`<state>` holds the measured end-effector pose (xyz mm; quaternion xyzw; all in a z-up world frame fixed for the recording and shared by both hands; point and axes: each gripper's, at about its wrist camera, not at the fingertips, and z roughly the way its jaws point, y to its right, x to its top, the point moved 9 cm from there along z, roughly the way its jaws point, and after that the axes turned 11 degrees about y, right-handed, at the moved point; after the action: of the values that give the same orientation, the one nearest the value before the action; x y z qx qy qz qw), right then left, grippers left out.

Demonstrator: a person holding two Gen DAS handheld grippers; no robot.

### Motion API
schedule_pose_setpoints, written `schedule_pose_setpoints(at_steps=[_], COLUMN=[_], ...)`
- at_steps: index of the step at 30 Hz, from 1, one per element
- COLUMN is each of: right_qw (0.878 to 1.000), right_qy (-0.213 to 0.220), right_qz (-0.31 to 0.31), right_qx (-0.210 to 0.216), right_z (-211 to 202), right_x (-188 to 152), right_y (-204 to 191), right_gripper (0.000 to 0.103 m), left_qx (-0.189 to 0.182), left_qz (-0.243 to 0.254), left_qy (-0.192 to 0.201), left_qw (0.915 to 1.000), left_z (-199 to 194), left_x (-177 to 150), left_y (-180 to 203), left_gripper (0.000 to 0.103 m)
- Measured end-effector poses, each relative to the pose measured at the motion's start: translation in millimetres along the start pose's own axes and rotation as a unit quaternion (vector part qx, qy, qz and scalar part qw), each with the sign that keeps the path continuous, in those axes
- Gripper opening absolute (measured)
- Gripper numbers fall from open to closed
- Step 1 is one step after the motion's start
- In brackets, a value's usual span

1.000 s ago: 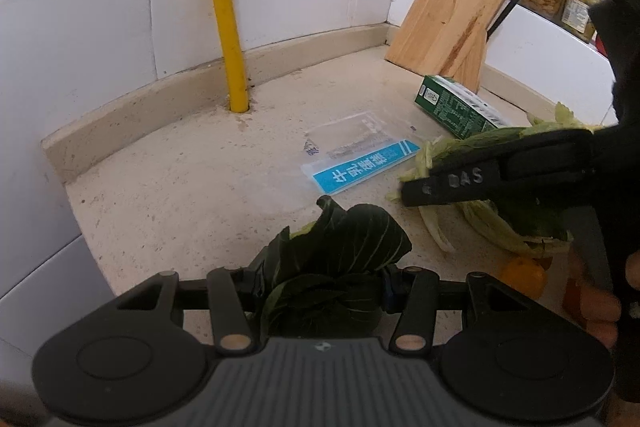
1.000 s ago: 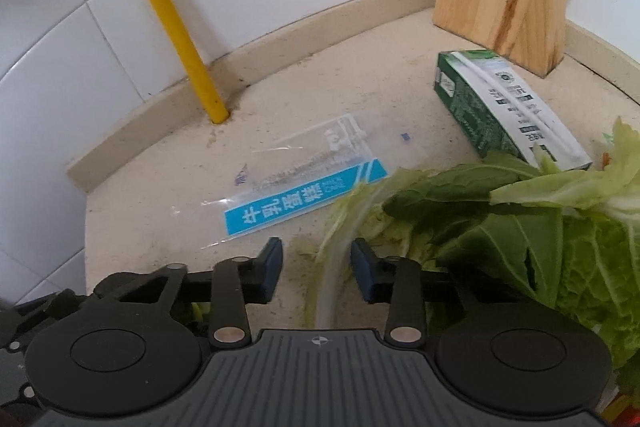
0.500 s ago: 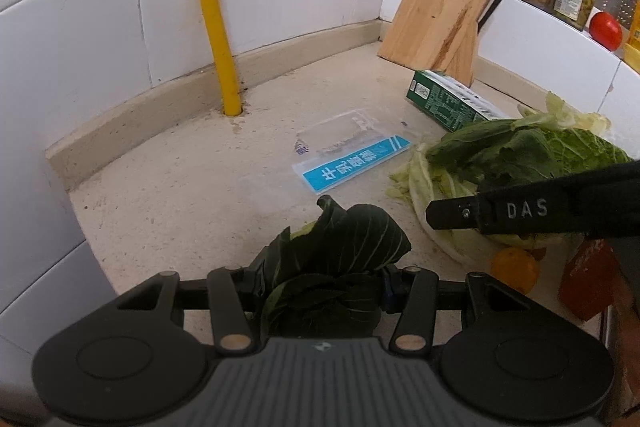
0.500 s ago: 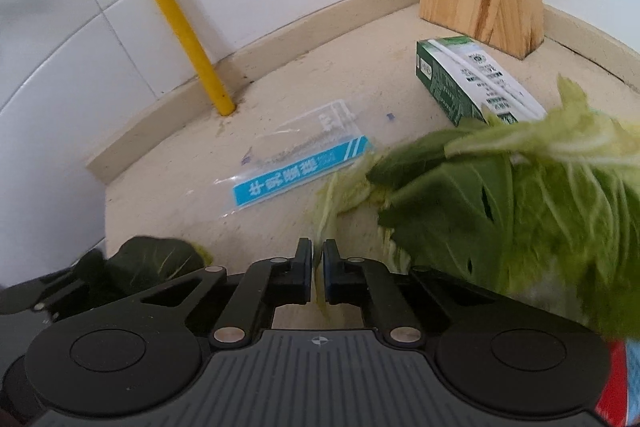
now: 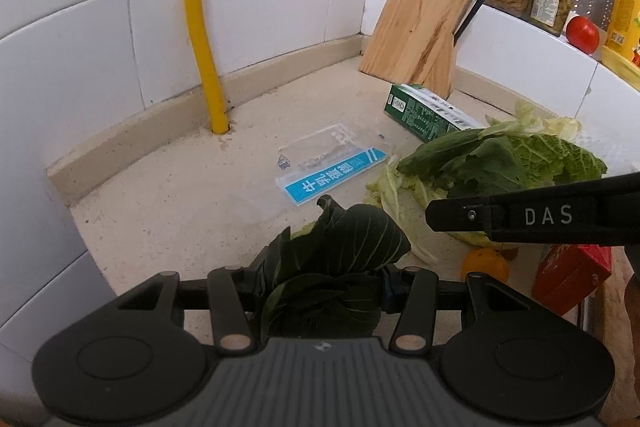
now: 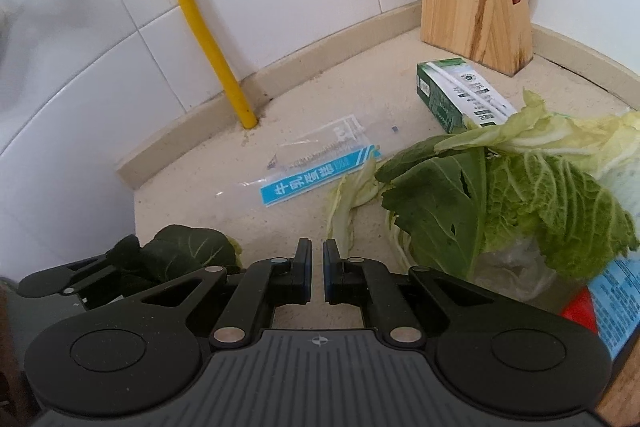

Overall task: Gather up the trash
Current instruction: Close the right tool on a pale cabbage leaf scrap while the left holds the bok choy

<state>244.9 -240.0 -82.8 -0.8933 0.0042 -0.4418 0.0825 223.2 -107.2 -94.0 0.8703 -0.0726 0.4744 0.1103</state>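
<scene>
From the left wrist camera, the left gripper (image 5: pixel 320 279) squeezes a bunch of dark green leaves (image 5: pixel 340 259) between its two fingers. The leaves bulge up out of the grip. The yellow pipe (image 5: pixel 202 27) stands in the corner where the white wall meets the counter (image 5: pixel 168 203). A clear plastic wrapper with a blue strip (image 5: pixel 332 167) lies flat on the counter, to the right of the pipe and nearer the camera. A green carton (image 5: pixel 428 113) lies farther right of the pipe, just in front of the wooden knife block (image 5: pixel 420 27). A pile of pale cabbage leaves (image 5: pixel 500 163) sits well to the right of the pipe, touching the carton's near end. A black arm of the right gripper marked "DAS" crosses in front of the cabbage.

From the right wrist camera, the right gripper (image 6: pixel 317 273) has its jaws pulled nearly together, and I see nothing between them, just bare counter. The wrapper lies right of the pipe's foot, and the cabbage pile is farther right again. A thin pale leaf strip (image 6: pixel 348 203) lies between the wrapper and the cabbage. The left gripper with its dark leaves shows below the pipe, at the left edge of the picture.
</scene>
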Motion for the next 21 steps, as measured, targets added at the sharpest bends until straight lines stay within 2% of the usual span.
schedule_pose_setpoints(at_steps=[9, 11, 12, 14, 16, 18, 21], right_qw=[1.000, 1.000, 1.000, 0.999, 1.000, 1.000, 0.999], right_qy=[0.001, -0.001, -0.003, 0.001, 0.003, -0.001, -0.013], right_qz=[0.010, 0.016, 0.017, 0.022, 0.011, 0.000, -0.010], right_qx=[-0.003, -0.012, -0.013, -0.023, -0.026, -0.031, -0.034], right_z=[0.8, 7.9, 12.5, 23.5, 34.8, 47.0, 68.5], right_x=[-3.6, -4.0, -4.1, -0.4, 1.8, 2.2, 1.3], right_y=[1.1, 3.2, 3.3, 5.7, 4.0, 1.6, -0.2], right_gripper=[0.009, 0.024, 0.028, 0.053, 0.064, 0.061, 0.043], left_qx=[0.003, 0.003, 0.003, 0.004, 0.004, 0.004, 0.007], left_qz=[-0.008, -0.011, -0.013, -0.015, -0.019, -0.026, -0.032], left_qy=[-0.004, -0.006, -0.007, -0.009, -0.012, -0.015, -0.016], left_qw=[1.0000, 0.9999, 0.9999, 0.9998, 0.9997, 0.9995, 0.9993], left_z=[-4.4, -2.7, -1.7, 0.7, 2.4, 5.1, 6.9], left_x=[-6.1, -7.2, -7.6, -8.9, -11.0, -12.2, -12.8], left_y=[-6.5, -7.0, -7.4, -8.2, -9.6, -11.3, -13.3], left_gripper=[0.043, 0.043, 0.043, 0.043, 0.043, 0.043, 0.043])
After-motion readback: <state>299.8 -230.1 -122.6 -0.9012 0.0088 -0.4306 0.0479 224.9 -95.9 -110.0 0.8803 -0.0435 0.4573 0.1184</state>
